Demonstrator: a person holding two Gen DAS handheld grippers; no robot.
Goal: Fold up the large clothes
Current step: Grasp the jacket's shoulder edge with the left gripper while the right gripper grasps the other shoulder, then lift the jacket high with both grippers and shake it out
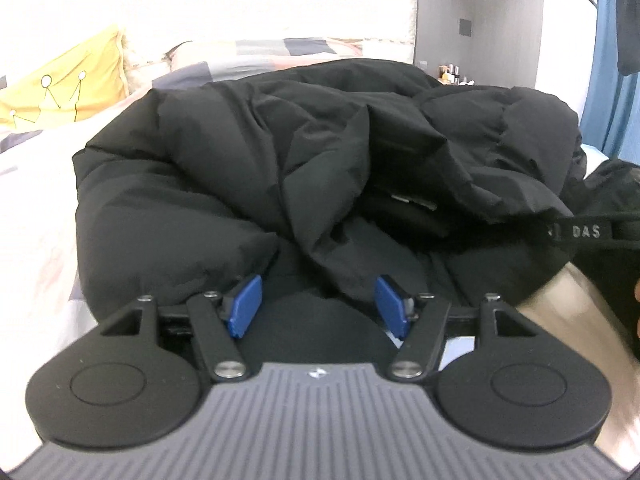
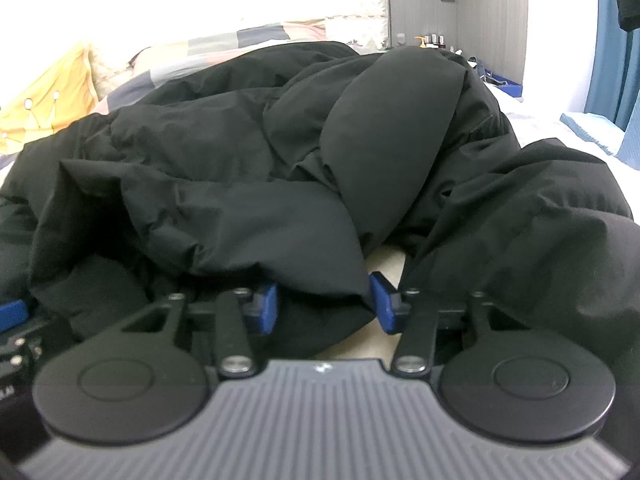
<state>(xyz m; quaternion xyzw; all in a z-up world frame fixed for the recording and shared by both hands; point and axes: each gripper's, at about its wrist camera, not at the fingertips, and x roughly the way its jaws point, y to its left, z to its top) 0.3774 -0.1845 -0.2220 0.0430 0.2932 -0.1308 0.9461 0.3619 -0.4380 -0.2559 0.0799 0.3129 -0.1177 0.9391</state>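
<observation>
A black puffer jacket [image 1: 248, 152] is seen heaped on a bed [image 1: 36, 208] covered in pale patterned bedding. The left gripper [image 1: 318, 306] is held low at the jacket's near edge, its blue pads [image 1: 246, 304] set apart, with dark fabric lying between them and neither pad pressed onto it. A strap [image 1: 580, 233] printed with the letters "DAS" is seen at the right, stretched towards the frame's edge. A yellow pillow [image 1: 68, 80] with a crown drawing is propped at the far left. Small bottles [image 1: 452, 74] are lined up beyond the jacket, beside a grey wall [image 1: 480, 8], and a blue curtain [image 1: 612, 112] is hung at the right.
</observation>
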